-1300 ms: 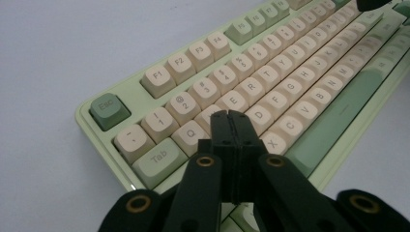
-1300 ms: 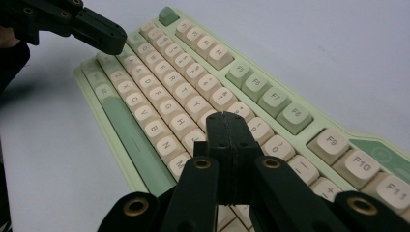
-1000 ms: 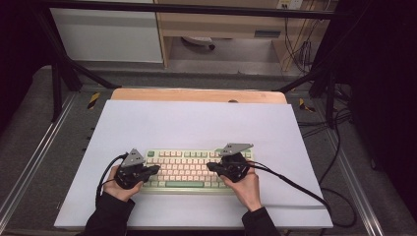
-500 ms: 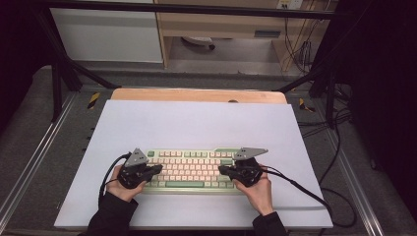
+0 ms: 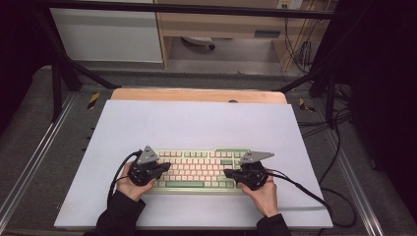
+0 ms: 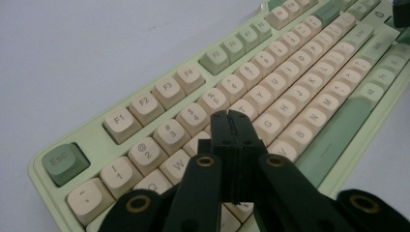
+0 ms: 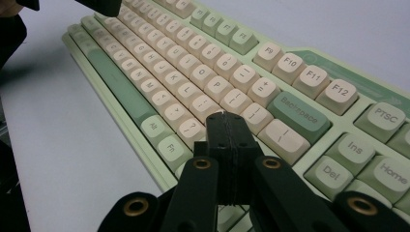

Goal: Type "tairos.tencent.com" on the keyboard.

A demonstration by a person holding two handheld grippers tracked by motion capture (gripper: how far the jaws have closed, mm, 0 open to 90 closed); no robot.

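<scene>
While closed, both hand-held grippers poised over the keyboard (image 5: 199, 169), near edge of the desk (image 5: 196, 125).

Nearest, held in the left hand (image 5: 129, 183): left hand-held gripper (image 5: 164, 167), jaws pressed together on nothing, tips over the keyboard's left end, above the keys right of the number 3 and 4 caps as seen in the left gripper view (image 6: 235, 118). Opposite, in the right hand (image 5: 263, 194): right hand-held gripper (image 5: 228, 173), jaws likewise pressed flat together, tips near the keys left of Backspace (image 7: 299, 114) in the right gripper view (image 7: 226, 120); touching a keycap or hovering just above, hard to tell. Beneath: pale green keyboard with cream keys, flat on white sheet (image 5: 206, 123). Farther off: bare wooden strip (image 5: 196, 95) of the desk.
</scene>
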